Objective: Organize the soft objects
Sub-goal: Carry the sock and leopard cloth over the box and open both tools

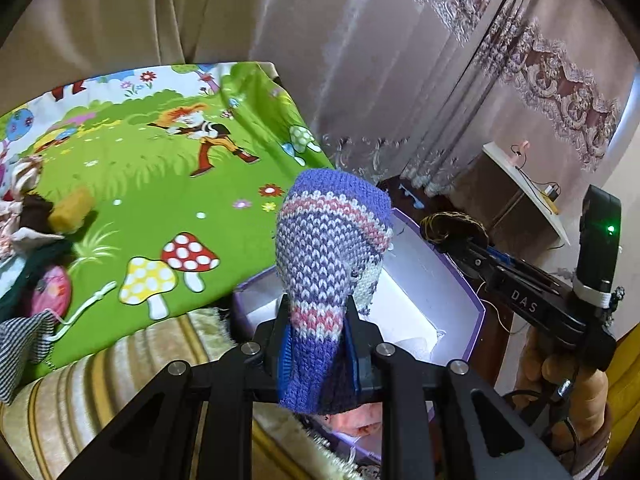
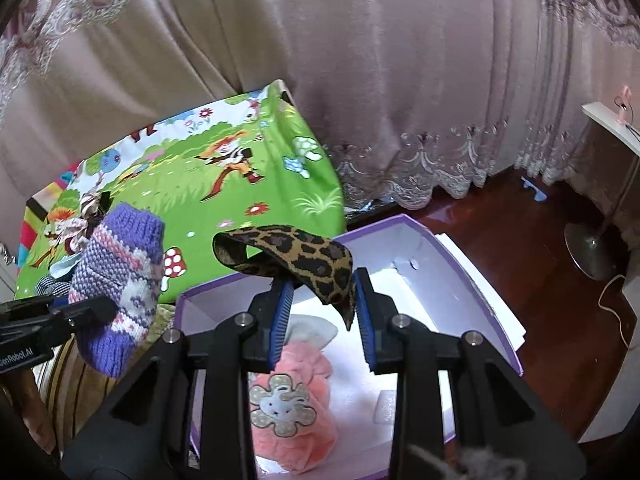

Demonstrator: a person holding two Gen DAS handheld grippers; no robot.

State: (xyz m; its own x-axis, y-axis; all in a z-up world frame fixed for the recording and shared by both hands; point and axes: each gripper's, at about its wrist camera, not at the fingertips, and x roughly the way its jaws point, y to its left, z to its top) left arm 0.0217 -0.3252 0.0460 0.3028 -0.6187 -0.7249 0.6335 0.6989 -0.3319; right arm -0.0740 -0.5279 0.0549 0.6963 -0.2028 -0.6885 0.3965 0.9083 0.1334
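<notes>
Left gripper (image 1: 316,320) pinching a purple knitted sock (image 1: 332,248) at its narrow middle, holding it above the near left corner of the purple box (image 1: 476,304). Right gripper (image 2: 322,304) carrying a leopard-print band (image 2: 296,254) draped over its left pad, jaws standing apart; true clamping not determinable. Band hanging over the box interior, where a pink plush item (image 2: 296,396) is already lying. Advisable: lowering each piece well inside the walls before releasing, one hand at a time, avoiding snagging on the rim. Box resting beside the right edge of a green cartoon-print cover (image 1: 160,152), more soft items (image 1: 36,232) heaped at its left edge. Curtains (image 2: 400,80) behind; dark wooden floor (image 2: 560,300) beyond.
</notes>
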